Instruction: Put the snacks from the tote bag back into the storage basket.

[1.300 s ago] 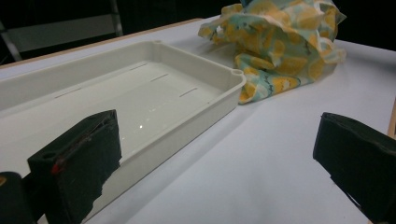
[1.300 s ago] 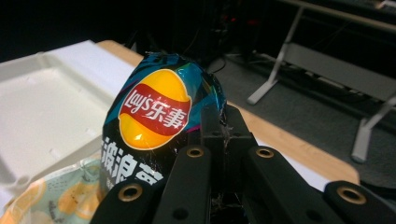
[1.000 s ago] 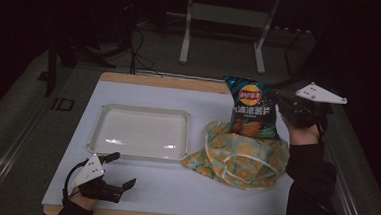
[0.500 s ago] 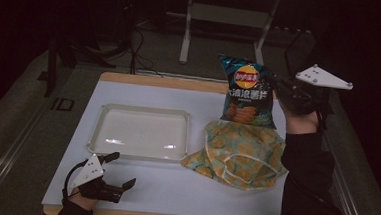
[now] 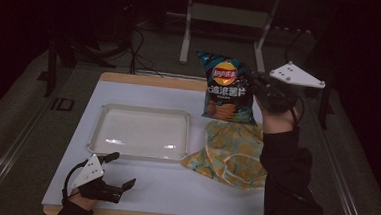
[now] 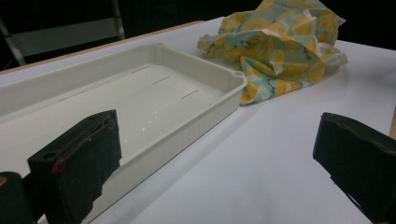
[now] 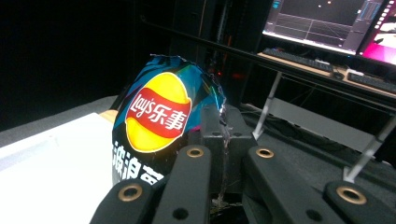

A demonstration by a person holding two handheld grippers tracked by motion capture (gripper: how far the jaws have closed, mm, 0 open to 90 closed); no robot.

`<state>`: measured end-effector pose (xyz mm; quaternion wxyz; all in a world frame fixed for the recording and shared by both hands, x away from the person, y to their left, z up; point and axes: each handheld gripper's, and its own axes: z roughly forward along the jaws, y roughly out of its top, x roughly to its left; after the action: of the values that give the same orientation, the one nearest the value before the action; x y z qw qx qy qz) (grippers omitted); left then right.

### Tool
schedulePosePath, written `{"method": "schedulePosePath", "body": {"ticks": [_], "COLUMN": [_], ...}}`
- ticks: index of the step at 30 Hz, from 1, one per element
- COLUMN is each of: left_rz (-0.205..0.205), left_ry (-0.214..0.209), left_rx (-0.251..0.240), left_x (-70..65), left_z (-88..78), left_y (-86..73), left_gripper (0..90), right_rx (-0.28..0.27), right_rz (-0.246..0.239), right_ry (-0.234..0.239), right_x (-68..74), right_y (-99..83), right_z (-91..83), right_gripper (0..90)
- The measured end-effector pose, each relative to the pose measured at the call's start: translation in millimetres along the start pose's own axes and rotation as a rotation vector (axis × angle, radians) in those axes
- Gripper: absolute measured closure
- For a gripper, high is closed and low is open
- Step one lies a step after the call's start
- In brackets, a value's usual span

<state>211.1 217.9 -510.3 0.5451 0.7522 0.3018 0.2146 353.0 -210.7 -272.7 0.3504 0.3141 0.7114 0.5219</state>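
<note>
my right claw (image 5: pixel 258 87) pinches the edge of the dark blue foil crisp bag (image 5: pixel 225 88), holding it aloft just left of me, above the crumpled yellow lemon-print cloth (image 5: pixel 232 151). my left claw (image 5: pixel 117 170) rests spread beside the shallow white plastic tray (image 5: pixel 139 133). i judge this the carry step; next i'd swing left and lower into that tray.

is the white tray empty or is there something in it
Empty: the white tray shows a bare floor in the high view and the left gripper view, with the yellow patterned cloth lying beside it.

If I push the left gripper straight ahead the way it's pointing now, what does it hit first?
Probably the white tray: its near wall lies just ahead of the left gripper, whose jaws stand open. The yellow patterned cloth lies farther along, beside the tray's corner. Depth is hard to judge, so it might slide past along the wall.
</note>
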Motion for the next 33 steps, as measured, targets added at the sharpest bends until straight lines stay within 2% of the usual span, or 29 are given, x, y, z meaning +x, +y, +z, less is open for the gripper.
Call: {"method": "schedulePosePath", "body": {"ticks": [6,11,15,21,31,33], "left_rz": [0.002,0.003,0.004,0.009,0.014,0.014], "left_ry": [-0.001,0.0,0.0,0.004,0.006,0.006], "left_rx": [0.001,-0.001,-0.003,0.002,-0.001,-0.001], "left_x": [-0.2,0.1,0.0,0.3,-0.1,0.1], "left_z": [-0.4,-0.7,-1.0,-1.0,-1.4,-1.5], "left_y": [-0.2,-0.3,-0.3,-0.7,-1.0,-1.0], "left_gripper": [1.3,1.3,1.3,1.3,1.3,1.3], "right_rx": [-0.01,-0.028,-0.03,-0.045,-0.068,-0.069], "right_rz": [-0.015,0.003,-0.01,-0.004,0.018,0.038], "right_ry": [0.012,0.027,0.029,0.035,0.063,0.075], "right_x": [21.7,37.9,54.0,76.5,114.9,121.4], "right_y": [4.7,5.4,4.8,3.3,-0.7,-1.5], "right_z": [10.2,18.5,26.0,36.3,55.1,59.2], "right_gripper": [90.0,90.0,90.0,90.0,90.0,90.0]}}
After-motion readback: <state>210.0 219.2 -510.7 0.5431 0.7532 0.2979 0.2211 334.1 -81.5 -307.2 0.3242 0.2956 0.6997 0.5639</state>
